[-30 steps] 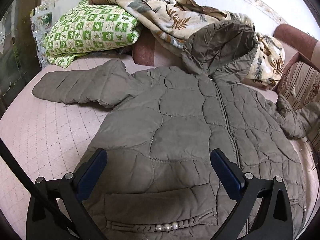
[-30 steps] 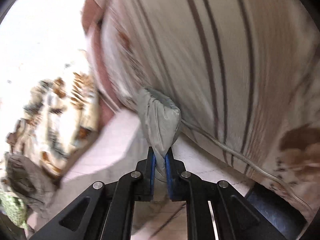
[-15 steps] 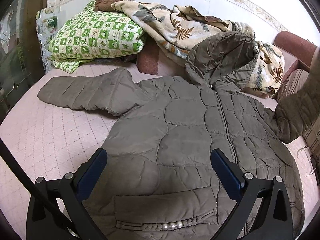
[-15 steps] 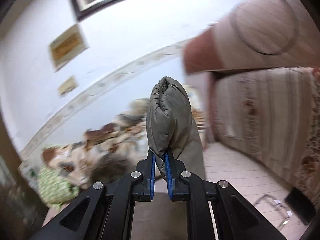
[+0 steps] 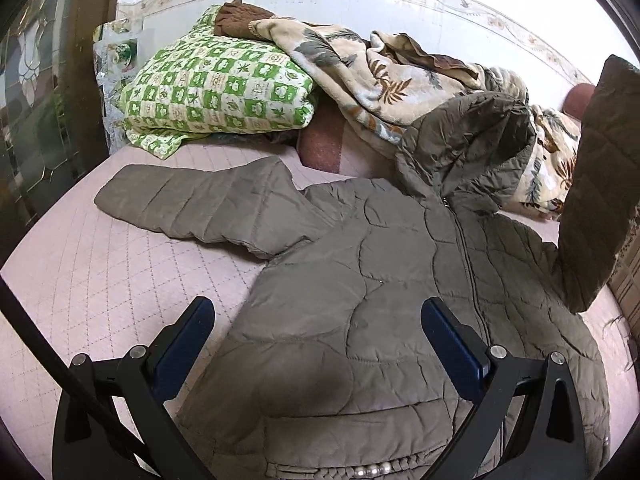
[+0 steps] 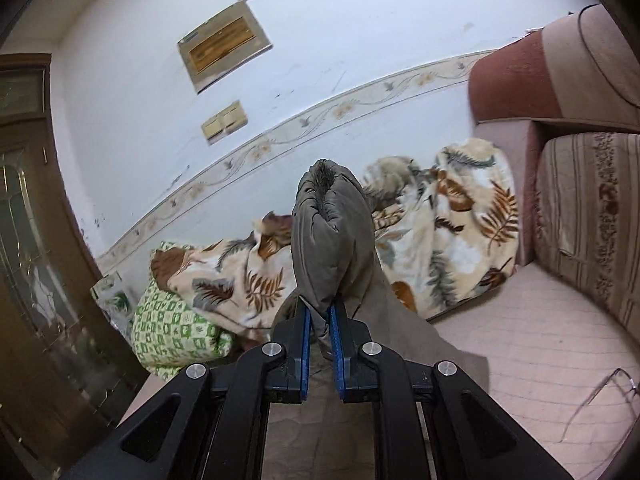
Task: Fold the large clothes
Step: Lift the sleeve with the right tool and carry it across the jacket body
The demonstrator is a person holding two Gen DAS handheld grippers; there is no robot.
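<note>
No readable text anywhere; the wall plaque and the green checked pillow carry marks and symbols too small and blurred to make out.

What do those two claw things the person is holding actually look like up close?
Both look alike. The left gripper has two matte black angular arms with cut-out openings, round silver bolt heads at the joints, and flat dark blue pads inside its fingers. A thin black cable crosses its lower left corner. The right gripper has the same black frame, silver bolts and blue pads. No hand or sleeve shows.
</note>
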